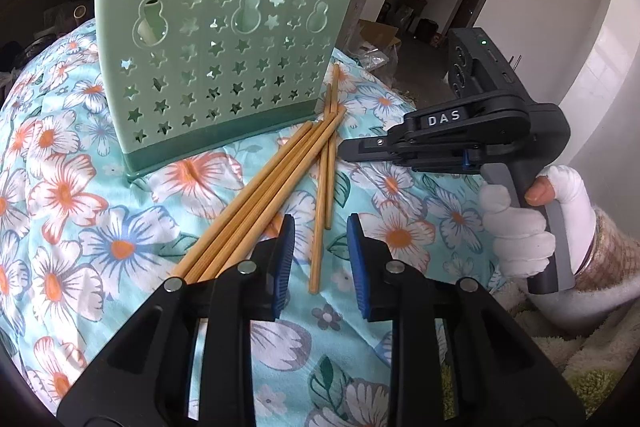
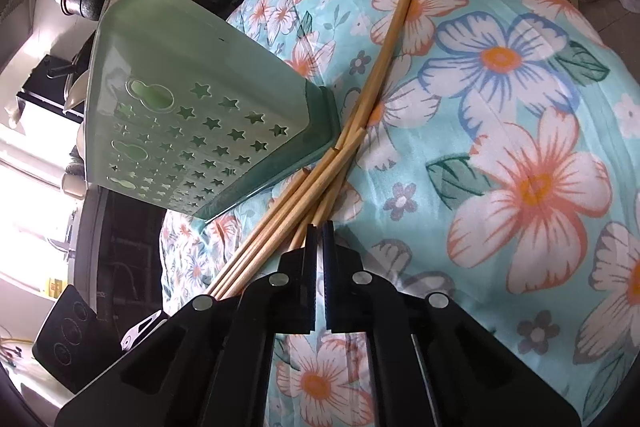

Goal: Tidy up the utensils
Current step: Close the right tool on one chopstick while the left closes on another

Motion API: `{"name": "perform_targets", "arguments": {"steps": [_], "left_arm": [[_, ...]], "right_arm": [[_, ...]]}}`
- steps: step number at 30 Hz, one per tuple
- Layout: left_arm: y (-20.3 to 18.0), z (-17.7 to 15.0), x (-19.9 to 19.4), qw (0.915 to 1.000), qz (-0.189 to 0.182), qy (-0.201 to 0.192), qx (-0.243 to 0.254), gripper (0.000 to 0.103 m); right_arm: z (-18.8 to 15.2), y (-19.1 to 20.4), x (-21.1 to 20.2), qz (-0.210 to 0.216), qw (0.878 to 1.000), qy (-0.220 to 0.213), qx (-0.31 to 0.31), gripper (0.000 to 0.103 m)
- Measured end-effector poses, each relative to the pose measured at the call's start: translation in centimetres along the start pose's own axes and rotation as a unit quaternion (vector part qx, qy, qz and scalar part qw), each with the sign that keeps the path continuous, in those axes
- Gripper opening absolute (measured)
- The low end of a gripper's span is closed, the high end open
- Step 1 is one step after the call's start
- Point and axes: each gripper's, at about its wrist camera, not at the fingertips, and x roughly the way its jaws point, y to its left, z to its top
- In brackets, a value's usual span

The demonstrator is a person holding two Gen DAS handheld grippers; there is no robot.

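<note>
Two claws on the job, so start with your left claw (image 1: 322,255): its blue pads (image 1: 285,259) stand apart and press on nothing, released. Right in the gap between them lies the near end of a loose pair of chopsticks (image 1: 323,187), flat on the flowered cloth (image 1: 80,227). Their long axis runs almost straight away from you, in line with the fingers, so a squeeze would catch them across their width. Just left of the left pad, a bundle of four more sticks (image 1: 260,187) slants up and to the right, with its near ends passing under that finger. Follow both groups outward and they cross near the right corner of the green holder (image 1: 224,67), which stands upright beyond and to the left, open end up. Now your right claw (image 2: 319,227): clenched, with only a sliver of light between the fingers. It reaches in from the right, tips at the far stretch of the loose pair; whether it pinches a stick I cannot tell. For the near ends, your left hand is the closer one, I'd judge.
</note>
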Motion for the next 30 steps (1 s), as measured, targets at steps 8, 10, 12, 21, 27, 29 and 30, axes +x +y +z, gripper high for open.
{"name": "perform_targets", "arguments": {"steps": [8,10,12,21,27,29,30], "left_arm": [[0.0,-0.4,1.5,0.9994,0.021,0.028,-0.003,0.025],[0.5,-0.6,2.1,0.9987,0.03,0.04,-0.013,0.025],[0.8,-0.6,2.5,0.9983,0.032,0.044,-0.022,0.022],[0.9,-0.4,2.8,0.9977,0.036,0.05,-0.026,0.022],[0.6,0.1,3.6,0.9971,0.046,0.055,-0.021,0.022],[0.4,0.3,3.8,0.9969,0.049,0.057,-0.021,0.022],[0.3,0.3,3.9,0.9968,0.051,0.057,-0.021,0.022]], "right_arm": [[0.4,-0.7,0.8,0.048,0.997,0.038,0.037,0.014],[0.7,-0.5,1.4,0.045,0.998,0.04,0.035,0.019],[1.0,-0.4,1.9,0.043,0.998,0.039,0.036,0.019],[1.6,-1.6,2.3,0.071,0.995,0.03,0.068,0.01],[0.6,-2.9,0.8,0.079,0.993,0.022,0.084,0.006],[-0.1,-3.7,-0.1,0.077,0.993,0.018,0.09,0.006],[-0.5,-4.1,-0.6,0.075,0.993,0.015,0.095,0.006]]}}
